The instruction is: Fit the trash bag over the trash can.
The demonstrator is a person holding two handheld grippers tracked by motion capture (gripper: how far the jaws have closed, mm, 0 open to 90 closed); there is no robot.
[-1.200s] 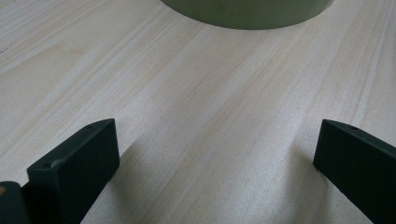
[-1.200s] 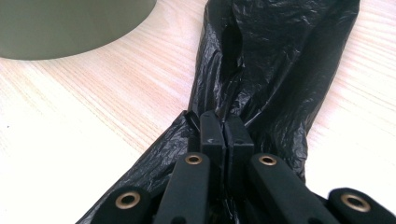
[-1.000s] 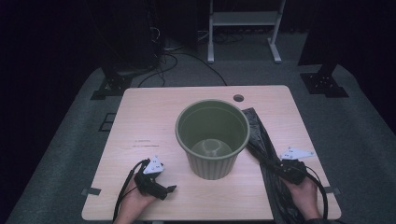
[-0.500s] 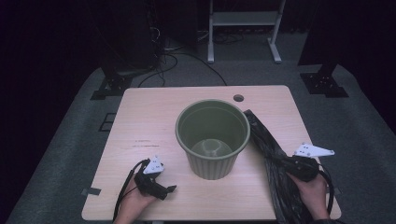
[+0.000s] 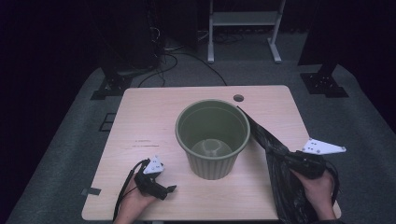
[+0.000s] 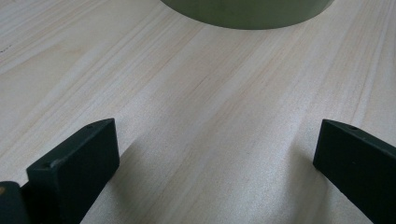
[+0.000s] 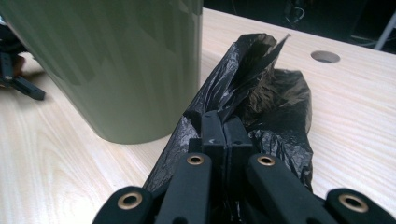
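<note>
Standing beside the desk, I see the right gripper with its 2 jaws pressed tight together on a fold of a black plastic bag. In the right gripper view the gripper has the crinkled film pinched between the closed jaws, and the bag bunches up beyond them, its torn-looking top edge pointing away. From above, the bag runs as a long dark strip from the right rim of a green bin down to the near right corner of the desk, where it hangs over the edge below the person's right hand. Its upper end touches or lies just beside the bin's rim; I cannot tell which.

That bin stands upright in the middle of the desk, open at the top, with ribbed sides. In the right gripper view its wall rises just to the left of the bag.

At the near left corner the left gripper lies low over the wood, held in the person's left hand. Its jaws are spread wide with nothing but bare desk between them, and the base of the bin sits ahead, well apart from them
</note>
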